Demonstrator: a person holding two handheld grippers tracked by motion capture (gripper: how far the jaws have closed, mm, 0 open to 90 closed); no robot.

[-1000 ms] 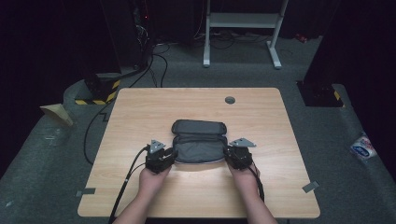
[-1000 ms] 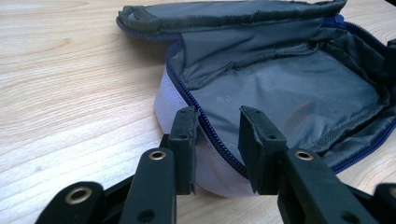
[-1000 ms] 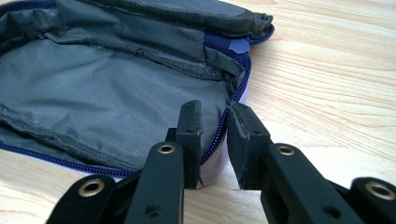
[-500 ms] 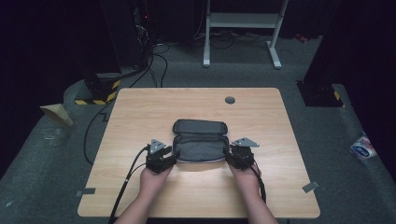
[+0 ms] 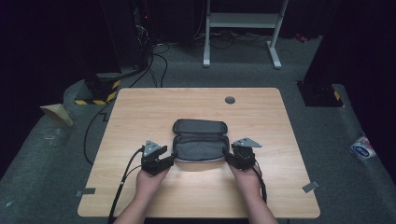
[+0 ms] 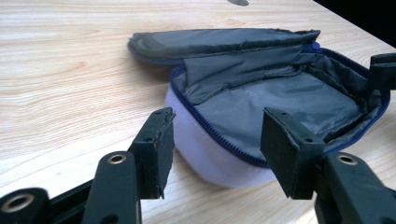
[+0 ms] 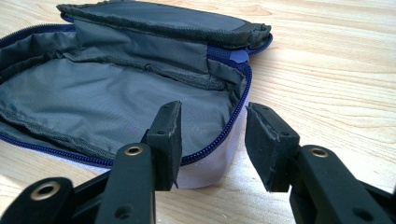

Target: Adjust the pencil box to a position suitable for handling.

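Two claws sit at the ends of one open pouch (image 5: 200, 144) near the middle of the counter (image 5: 140, 112), a little toward its near edge. The left claw (image 5: 169, 160) stands at the pouch's left end and the right claw (image 5: 229, 158) at its right end, each borne by a hand coming in over the near edge. Both are released: their jaws have just been opening, and each pair now straddles the pouch's zipped rim without pressing on it. In the left claw's view the blue zipper (image 6: 219, 140) runs between the pads; in the right claw's view the rim's corner passes between the jaws.

Bare wood lies all around the pouch, widest toward the far edge, where a small round grommet (image 5: 229, 100) is set. The pouch's lid is folded back toward the far edge, and its grey lining (image 7: 107, 102) shows nothing inside.
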